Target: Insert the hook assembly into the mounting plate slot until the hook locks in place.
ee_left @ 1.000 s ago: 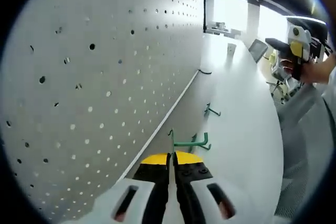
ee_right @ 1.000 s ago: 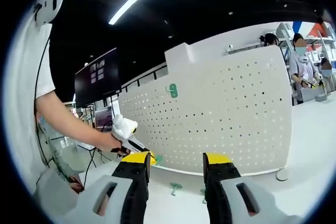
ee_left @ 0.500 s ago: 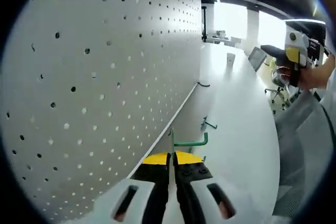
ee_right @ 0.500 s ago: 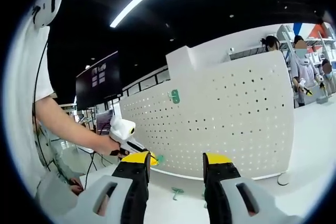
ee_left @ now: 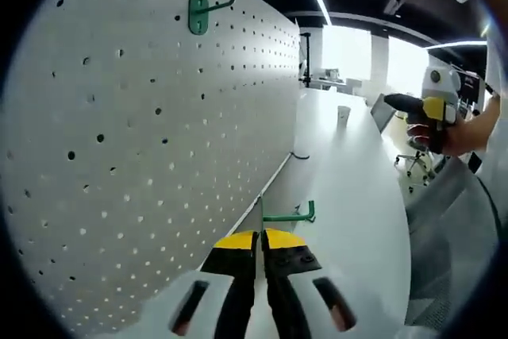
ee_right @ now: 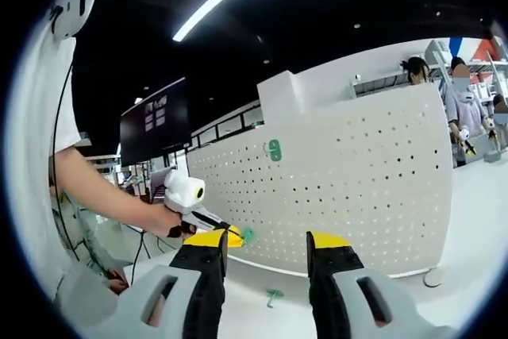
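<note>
The left hand-held gripper point(ee_left: 261, 245), with yellow-tipped black jaws pressed together, pinches a thin green metal wire hook point(ee_left: 287, 215) whose straight shank runs out just ahead of the jaw tips and ends in a small upturned bend. The hook looks light, stiff and narrow, with a smooth painted finish, so it would probably twist or slip in a loose pinch; the best hold is likely on the shank close behind its backing end, as now, leaving that end free to enter a hole. The white perforated pegboard panel point(ee_left: 143, 156) that serves as the mounting plate rises close on the left of this gripper, its lower edge meeting the white tabletop point(ee_left: 353, 196) just ahead of the jaws. A second green hook with a flat backing plate point(ee_left: 200, 12) already hangs high on the panel, well above and ahead of the held one. In the right gripper view, the right hand-held gripper point(ee_right: 267, 248) stands with its jaws wide apart and nothing between them, well back from the panel, and another green hook point(ee_right: 274, 296) lies on the tabletop below and ahead, between its jaws in the picture.
</note>
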`<state>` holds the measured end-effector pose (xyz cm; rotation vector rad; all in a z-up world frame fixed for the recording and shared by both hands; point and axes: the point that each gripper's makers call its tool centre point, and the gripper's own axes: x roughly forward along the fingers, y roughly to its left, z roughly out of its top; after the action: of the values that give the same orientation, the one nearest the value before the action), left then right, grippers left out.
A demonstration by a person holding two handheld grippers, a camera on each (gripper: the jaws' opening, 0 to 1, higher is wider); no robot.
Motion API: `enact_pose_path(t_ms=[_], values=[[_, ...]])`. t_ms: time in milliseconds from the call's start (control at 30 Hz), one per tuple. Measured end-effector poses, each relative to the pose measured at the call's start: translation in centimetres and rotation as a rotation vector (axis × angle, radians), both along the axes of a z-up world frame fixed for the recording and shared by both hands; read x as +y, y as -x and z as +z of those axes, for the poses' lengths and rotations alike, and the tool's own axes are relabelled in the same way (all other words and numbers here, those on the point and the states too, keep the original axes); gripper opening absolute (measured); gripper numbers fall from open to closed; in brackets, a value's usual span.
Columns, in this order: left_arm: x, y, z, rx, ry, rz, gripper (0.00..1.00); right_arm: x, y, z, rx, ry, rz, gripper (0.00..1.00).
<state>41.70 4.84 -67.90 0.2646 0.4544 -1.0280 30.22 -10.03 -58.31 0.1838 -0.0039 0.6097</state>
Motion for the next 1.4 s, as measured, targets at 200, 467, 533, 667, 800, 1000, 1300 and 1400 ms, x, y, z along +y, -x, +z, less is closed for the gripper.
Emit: enact_pose_path(t_ms=[200, 467, 533, 667, 800, 1000, 1300, 1400], values=[[-0.2, 0.6, 1.2, -0.013, 0.064, 0.004, 0.03, 0.4, 0.1, 0.4, -0.005, -0.005, 0.01, 0.38], [-0.6, 1.3, 3.0, -0.034, 0.146, 0.011, 0.03, 1.2, 0.3, 0.9, -0.013, -0.013, 0.025, 0.38], [-0.8, 1.6, 3.6, -0.04, 0.165, 0.012, 0.03, 1.3, 0.3, 1.1, -0.017, -0.012, 0.028, 0.37], [-1.4, 2.1, 5.0, -0.059, 0.22, 0.012, 0.03, 1.5, 0.3, 1.4, -0.022, -0.012, 0.034, 0.37], [-1.6, 2.3, 5.9, -0.067, 0.252, 0.012, 0.03, 1.7, 0.3, 1.8, -0.025, -0.018, 0.036, 0.37], [-2.0, 3.0, 7.1, -0.079, 0.299, 0.009, 0.03, 2.0, 0.4, 2.3, -0.033, -0.024, 0.043, 0.37], [-3.2, 4.0, 8.5, -0.095, 0.366, 0.013, 0.03, 2.7, 0.5, 2.2, -0.032, -0.014, 0.06, 0.37], [-3.5, 4.3, 8.9, -0.1, 0.39, 0.007, 0.03, 2.8, 0.5, 2.4, -0.036, -0.014, 0.063, 0.37]])
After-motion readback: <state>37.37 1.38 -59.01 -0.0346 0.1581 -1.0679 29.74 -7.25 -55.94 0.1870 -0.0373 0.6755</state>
